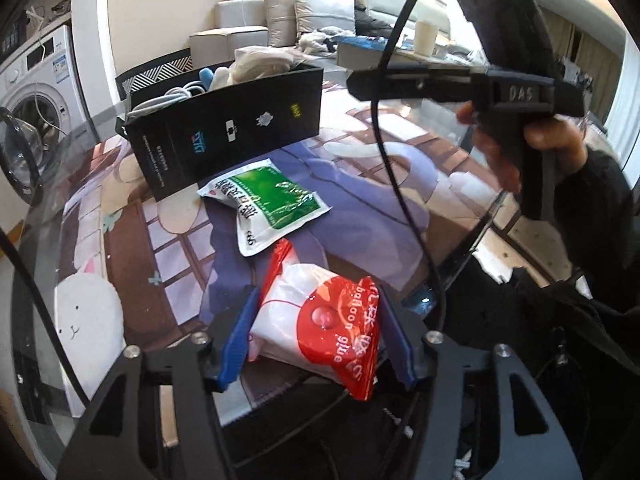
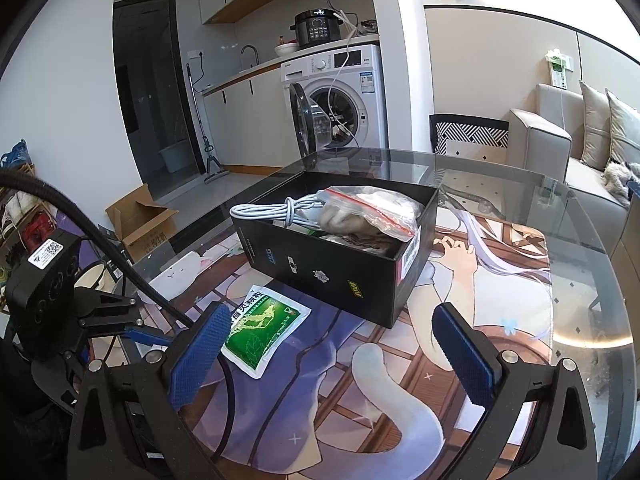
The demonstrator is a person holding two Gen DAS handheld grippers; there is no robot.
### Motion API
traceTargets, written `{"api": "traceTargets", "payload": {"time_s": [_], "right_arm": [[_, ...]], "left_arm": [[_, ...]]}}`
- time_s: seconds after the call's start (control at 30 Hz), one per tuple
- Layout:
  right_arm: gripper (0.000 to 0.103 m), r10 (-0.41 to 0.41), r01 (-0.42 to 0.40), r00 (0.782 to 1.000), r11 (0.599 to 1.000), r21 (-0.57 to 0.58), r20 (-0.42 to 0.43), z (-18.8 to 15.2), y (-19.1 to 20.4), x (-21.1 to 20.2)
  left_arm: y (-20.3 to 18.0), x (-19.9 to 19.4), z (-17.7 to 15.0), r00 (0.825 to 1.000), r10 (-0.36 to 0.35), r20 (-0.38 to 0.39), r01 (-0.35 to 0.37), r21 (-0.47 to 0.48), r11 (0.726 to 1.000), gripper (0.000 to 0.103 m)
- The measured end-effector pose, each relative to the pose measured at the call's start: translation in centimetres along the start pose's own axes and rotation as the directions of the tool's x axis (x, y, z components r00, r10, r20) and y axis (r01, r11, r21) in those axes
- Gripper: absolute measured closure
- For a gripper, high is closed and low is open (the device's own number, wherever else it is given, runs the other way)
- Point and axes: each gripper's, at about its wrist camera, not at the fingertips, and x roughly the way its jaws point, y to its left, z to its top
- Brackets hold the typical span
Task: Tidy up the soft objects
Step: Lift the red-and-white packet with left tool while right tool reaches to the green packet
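My left gripper is shut on a red and white balloon-glue bag near the table's front edge, its blue pads pressing both sides. A green and white packet lies flat on the printed mat beyond it; it also shows in the right wrist view. A black box stands behind it, holding a white cable, a zip bag of soft things and other items. My right gripper is open and empty above the mat, in front of the box.
The round glass table carries an anime-print mat. A washing machine with its door open stands behind, a sofa to the right, a cardboard box on the floor. The right gripper's body hangs above the table.
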Motion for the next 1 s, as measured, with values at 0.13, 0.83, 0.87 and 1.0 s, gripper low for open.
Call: {"api": "traceTargets", "payload": {"time_s": [0.13,0.83,0.87,1.0], "right_arm": [[0.001,0.008,-0.008,1.0,1.0,0.001,-0.008,0.0,0.2,0.4],[0.001,-0.007,0.013,0.976,1.0,0.026,-0.219,-0.1,3.0,7.1],[0.001,-0.009,0.014,0.973,1.0,0.02,-0.231,-0.1,3.4,7.6],[0.001,-0.034,0.033,0.963,0.999,-0.008,-0.269,-0.1,4.9,9.4]], "left_arm": [[0.5,-0.8,0.4,0.999,-0.004,0.039,0.005,-0.022,1.0,0.048],[6.8,-2.8,1.8,0.968,0.186,0.169,-0.153,-0.193,0.969,0.048],[7.1,-2.9,1.7,0.966,0.193,0.171,-0.157,-0.201,0.967,0.048],[8.1,-3.1,1.3,0.96,0.22,0.172,-0.176,-0.237,0.955,0.048]]}}
